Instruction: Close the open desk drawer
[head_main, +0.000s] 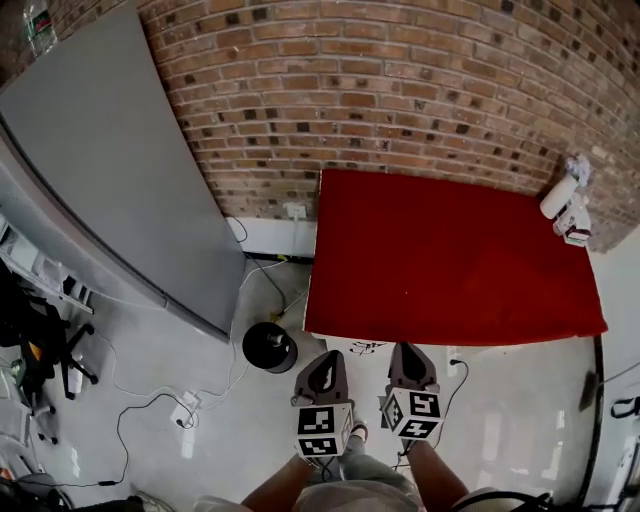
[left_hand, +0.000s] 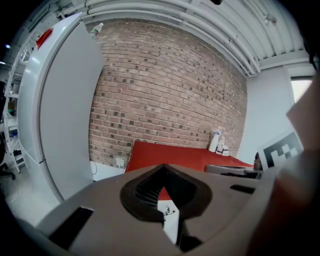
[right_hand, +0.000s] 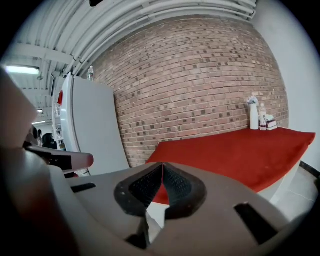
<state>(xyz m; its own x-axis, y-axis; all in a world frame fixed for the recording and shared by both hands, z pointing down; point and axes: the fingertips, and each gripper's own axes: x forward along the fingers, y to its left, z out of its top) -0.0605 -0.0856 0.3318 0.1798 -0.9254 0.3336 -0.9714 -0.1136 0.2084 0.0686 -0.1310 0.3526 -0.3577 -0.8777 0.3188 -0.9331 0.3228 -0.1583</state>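
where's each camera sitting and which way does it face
Head view: on the person's head, looking steeply down at the red desk top and floor; forearms, left gripper and right gripper show.
Left gripper view: on that gripper, facing desk and brick wall over its closed jaws.
Right gripper view: likewise, jaws closed.
Shared: all three show the spray bottle on the desk's far right corner.

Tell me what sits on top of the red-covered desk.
A white bottle and a small box beside it, at the far right corner. The red cloth is otherwise bare and hides whatever surface lies beneath it.
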